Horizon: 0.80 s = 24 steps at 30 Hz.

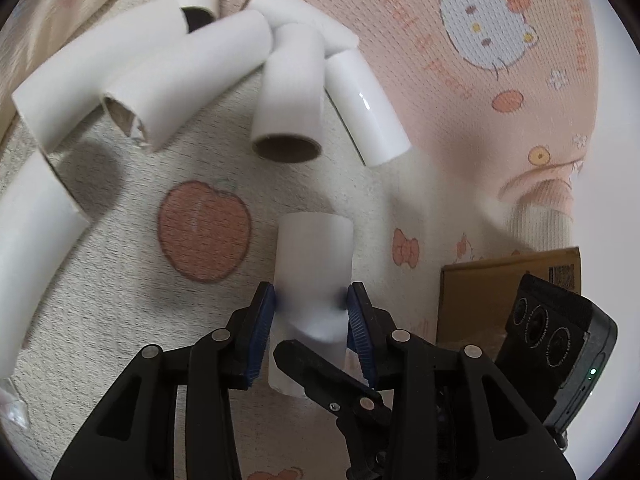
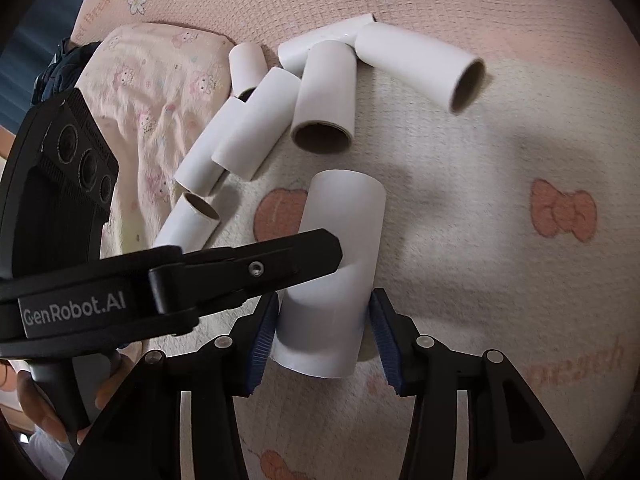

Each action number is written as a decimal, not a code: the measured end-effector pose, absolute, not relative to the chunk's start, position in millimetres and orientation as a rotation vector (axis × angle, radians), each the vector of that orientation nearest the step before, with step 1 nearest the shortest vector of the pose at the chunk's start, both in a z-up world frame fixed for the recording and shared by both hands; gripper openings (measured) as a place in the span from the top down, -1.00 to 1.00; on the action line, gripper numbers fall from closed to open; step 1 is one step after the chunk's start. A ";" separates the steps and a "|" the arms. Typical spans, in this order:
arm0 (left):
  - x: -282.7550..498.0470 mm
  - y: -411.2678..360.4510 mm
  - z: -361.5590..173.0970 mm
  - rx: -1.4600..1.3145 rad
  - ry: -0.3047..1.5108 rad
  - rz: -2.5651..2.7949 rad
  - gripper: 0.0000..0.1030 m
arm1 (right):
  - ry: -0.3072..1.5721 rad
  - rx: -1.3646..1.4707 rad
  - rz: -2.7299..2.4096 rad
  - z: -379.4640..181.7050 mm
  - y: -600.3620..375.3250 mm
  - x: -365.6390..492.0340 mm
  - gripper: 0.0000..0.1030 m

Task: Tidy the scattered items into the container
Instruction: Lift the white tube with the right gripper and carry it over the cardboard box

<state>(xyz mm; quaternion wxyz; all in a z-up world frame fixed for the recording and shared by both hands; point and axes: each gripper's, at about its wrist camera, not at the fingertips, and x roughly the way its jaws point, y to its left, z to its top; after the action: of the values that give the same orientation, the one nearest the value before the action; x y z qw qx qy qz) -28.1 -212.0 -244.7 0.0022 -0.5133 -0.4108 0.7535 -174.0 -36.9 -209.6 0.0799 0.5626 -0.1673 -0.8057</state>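
My left gripper (image 1: 311,304) is shut on a white cardboard tube (image 1: 314,264), its blue pads pressing both sides. The same tube (image 2: 340,248) stands between the jaws of my right gripper (image 2: 325,316); the left pad touches it, the right pad stands a small gap away, so that gripper is open. The left gripper's finger (image 2: 256,268) crosses in front of the tube in the right wrist view. Several more white tubes (image 1: 288,92) (image 2: 324,96) lie scattered in a pile on the bed beyond. A cardboard box (image 1: 508,292) sits at the right.
The surface is a pink and cream cartoon-print blanket (image 1: 400,128). A matching pillow (image 2: 160,92) lies at the left of the pile. The right gripper's camera body (image 1: 560,344) is close beside the box. A long tube (image 1: 36,248) lies at the far left.
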 end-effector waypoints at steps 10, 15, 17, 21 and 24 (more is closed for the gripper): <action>-27.7 -203.5 -229.6 -1.557 -1.305 2.360 0.20 | -0.430 1.663 -2.490 -183.3 -37.6 -155.9 0.16; -26.8 -190.5 -217.4 -1.552 -1.244 2.365 0.17 | -0.355 1.640 -2.531 -169.0 -38.5 -142.1 0.16; -26.6 -184.1 -211.0 -1.547 -1.211 2.375 0.17 | -0.338 1.636 -2.546 -163.7 -39.5 -137.5 0.16; -26.1 -168.7 -191.3 -1.524 -1.135 2.422 0.17 | -0.296 1.618 -2.577 -150.1 -37.8 -127.9 0.16; -27.1 -156.1 -170.2 -1.480 -1.056 2.460 0.17 | -0.252 1.588 -2.614 -133.6 -34.2 -120.2 0.16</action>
<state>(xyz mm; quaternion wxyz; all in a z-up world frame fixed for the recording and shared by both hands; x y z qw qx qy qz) -27.1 -156.1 -170.2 0.0415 -0.4835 -0.3448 0.8035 -120.2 -34.2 -133.6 0.0363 0.5171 -0.0819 -0.8512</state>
